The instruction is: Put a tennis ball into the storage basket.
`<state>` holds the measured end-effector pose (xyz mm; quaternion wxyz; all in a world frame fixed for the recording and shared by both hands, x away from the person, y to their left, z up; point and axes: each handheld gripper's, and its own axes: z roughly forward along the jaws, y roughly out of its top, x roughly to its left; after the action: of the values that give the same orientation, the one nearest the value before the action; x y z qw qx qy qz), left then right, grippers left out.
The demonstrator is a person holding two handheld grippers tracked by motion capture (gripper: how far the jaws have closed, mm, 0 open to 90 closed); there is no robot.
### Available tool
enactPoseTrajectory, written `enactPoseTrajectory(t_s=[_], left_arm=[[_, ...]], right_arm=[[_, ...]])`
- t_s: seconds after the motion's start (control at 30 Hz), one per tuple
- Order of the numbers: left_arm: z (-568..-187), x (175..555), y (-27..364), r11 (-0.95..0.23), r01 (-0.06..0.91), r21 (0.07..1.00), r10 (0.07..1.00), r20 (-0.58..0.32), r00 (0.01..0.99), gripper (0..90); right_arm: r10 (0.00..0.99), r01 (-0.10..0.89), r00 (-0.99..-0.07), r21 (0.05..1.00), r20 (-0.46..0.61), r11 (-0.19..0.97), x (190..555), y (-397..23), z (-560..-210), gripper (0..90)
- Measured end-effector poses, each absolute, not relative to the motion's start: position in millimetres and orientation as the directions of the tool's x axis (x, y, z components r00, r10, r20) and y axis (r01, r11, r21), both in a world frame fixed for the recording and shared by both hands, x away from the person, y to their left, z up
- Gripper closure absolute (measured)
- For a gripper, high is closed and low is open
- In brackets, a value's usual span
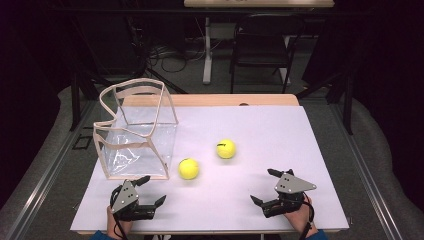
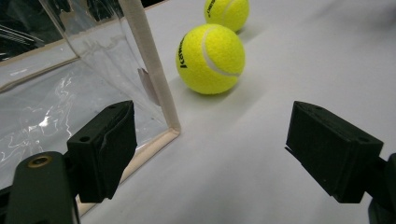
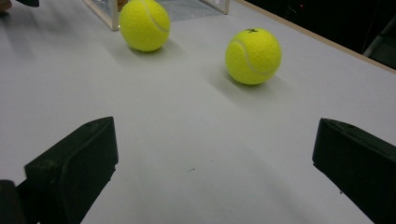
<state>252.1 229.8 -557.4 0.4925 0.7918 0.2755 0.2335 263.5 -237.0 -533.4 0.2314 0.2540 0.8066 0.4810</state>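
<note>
i had both tools resting low at the near edge of the table [image 1: 300,125], one toward each near corner, and nothing was in either of them. my left gripper [image 1: 148,190] had its jaws spread wide and empty; it sat just in front of the clear bag [image 1: 135,135], whose tan-trimmed near corner stood close beside one jaw in the left gripper view. my right gripper [image 1: 265,185] was spread just as wide, also empty, facing across bare table toward the balls.

the bag stood upright near the far left corner with its mouth gaping upward, which i took as ready to receive something dropped in from above. the nearer tennis ball [image 1: 189,168] lay just beside the bag's right near corner, not touching it as far as i could tell. the second tennis ball [image 1: 226,148] sat a little farther right and farther back, near the table's middle. i judged each ball lay within easy reach of one tool, the left for the nearer, the right for the other.
</note>
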Motion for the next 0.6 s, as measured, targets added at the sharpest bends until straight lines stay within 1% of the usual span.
enactPoseTrajectory(t_s=[0.6], left_arm=[[-557.4, 252.0, 229.7, -0.372, 0.204, 0.906, 0.666, 0.107, 0.738, 16.0]], right_arm=[[0.605, 0.221, -0.788, 0.864, -0.115, 0.452, 269.6, -222.4, -531.5, 0.0]])
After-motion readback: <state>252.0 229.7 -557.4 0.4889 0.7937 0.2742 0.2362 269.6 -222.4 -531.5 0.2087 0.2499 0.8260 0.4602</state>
